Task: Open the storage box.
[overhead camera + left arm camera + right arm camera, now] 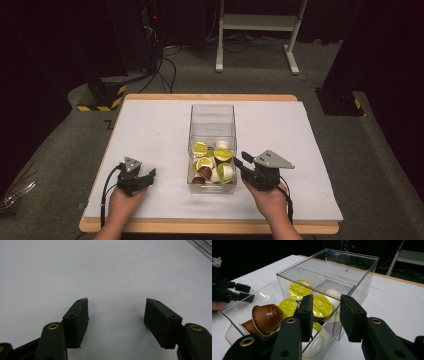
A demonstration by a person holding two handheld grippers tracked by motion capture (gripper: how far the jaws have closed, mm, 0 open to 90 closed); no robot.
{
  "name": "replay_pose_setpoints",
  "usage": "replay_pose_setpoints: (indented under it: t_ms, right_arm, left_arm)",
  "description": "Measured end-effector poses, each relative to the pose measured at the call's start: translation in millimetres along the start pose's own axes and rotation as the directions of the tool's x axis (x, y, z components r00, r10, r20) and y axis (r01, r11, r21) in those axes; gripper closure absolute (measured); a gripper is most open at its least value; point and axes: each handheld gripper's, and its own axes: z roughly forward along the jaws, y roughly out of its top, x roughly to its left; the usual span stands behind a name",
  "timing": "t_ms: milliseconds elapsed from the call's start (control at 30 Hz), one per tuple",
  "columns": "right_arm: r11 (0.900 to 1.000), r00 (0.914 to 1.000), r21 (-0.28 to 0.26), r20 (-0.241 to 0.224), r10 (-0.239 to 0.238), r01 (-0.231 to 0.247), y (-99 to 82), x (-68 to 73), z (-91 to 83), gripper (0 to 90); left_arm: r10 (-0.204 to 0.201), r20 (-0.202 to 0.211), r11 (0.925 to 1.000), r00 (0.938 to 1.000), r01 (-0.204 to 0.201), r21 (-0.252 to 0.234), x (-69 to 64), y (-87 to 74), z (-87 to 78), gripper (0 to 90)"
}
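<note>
2 claws [150, 176] [241, 159] flank 1 clear box [212, 116].

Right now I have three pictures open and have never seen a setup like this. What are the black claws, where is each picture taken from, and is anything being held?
A person sits at a white table with a hand-held gripper in each hand. The high view looks down from above; the other two come from cameras riding on each gripper. In the middle stands a clear plastic box holding coffee capsules, some yellow-lidded, some brown. The left gripper hovers over bare table, jaws apart, holding nothing. The right gripper points at the box's near corner, jaws apart with nothing between them.
</note>
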Motion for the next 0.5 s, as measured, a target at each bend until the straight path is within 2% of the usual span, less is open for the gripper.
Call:
replay_pose_setpoints:
  t_ms: [500]
  right_arm:
    - [0.9998,0.9988,0.007,-0.045,-0.02,0.02,7.6,16.8,8.5,62.0]
  left_arm:
    - [0.004,-0.005,1.0,1.0,-0.004,-0.003,-0.9,-0.3,-0.2,36.4]
